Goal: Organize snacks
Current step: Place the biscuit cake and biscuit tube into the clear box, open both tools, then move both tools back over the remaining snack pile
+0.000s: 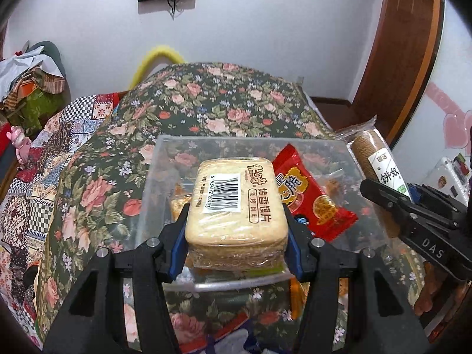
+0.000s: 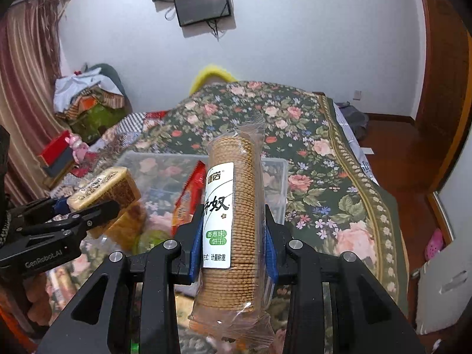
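The left tongs (image 1: 236,227) hold a rectangular beige block of toasted bread slices in clear wrap with a barcode label (image 1: 236,203), the blue pads pressing on its two long sides. The block's long axis runs straight ahead of the left tongs, and its far end projects over the clear rectangular plastic storage bin (image 1: 160,159) that stands on the floral bedspread (image 1: 206,100). The bin lies directly ahead of and below these tongs, so the coming move appears to be a short lowering into the bin.

The right tongs (image 2: 233,244) grip a clear-wrapped cylindrical stack of round brown biscuits with a white and green label (image 2: 231,206), the pads closed on its sides. The stack's long axis also points ahead of the tongs, tilted upward. The bin (image 2: 277,168) lies ahead of and below the right tongs, slightly to their left. In the left wrist view the right tongs (image 1: 380,194) stand at the bin's right edge, with the biscuit stack (image 1: 374,153) partly outside the bin's right wall. By this reading the left tongs are nearer to a release point.

A red foil snack packet with orange cartoon print (image 1: 309,197) already lies in the bin, just to the right of the bread block.

Other contents of the bin are hidden beneath the bread block and blurred by the clear walls. Further packets below both tongs are cut off by the frame edges and cannot be identified.
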### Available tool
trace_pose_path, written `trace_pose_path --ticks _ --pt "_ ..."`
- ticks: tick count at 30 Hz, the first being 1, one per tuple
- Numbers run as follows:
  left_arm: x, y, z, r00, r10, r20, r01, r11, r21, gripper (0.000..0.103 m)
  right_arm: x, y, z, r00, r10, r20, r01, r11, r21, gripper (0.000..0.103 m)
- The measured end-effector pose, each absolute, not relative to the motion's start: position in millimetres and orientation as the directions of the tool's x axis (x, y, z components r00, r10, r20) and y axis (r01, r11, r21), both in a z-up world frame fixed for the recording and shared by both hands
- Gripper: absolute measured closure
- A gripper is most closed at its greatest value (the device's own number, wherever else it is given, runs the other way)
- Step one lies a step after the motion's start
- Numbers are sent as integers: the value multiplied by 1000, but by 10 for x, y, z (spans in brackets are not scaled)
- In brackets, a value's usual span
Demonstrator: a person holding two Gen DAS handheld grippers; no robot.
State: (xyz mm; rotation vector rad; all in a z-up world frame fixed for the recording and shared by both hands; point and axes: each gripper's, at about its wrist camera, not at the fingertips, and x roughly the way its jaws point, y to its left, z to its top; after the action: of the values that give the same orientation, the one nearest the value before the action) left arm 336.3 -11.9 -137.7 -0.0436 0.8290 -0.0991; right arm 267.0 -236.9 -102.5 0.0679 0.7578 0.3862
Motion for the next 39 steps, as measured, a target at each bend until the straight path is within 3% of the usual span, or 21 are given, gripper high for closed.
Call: trace_pose_path --ticks 12,18,29,39 --pt "3585 -205 -1664 603 -84 -794 61 996 -59 48 2802 -2304 -1195 632 338 -698 -313 935 169 70" --pt "3501 -222 -1565 623 -86 -777 74 996 -51 47 2784 -2294 -1163 639 315 -701 -311 940 139 63" --pt "2909 -90 -1091 690 -95 -718 110 994 -26 46 2311 -2333 -818 663 379 -646 -380 913 146 47" --pt "2104 309 -853 719 -79 -691 97 995 -12 35 1678 -2283 -733 645 434 -629 -443 883 155 41"
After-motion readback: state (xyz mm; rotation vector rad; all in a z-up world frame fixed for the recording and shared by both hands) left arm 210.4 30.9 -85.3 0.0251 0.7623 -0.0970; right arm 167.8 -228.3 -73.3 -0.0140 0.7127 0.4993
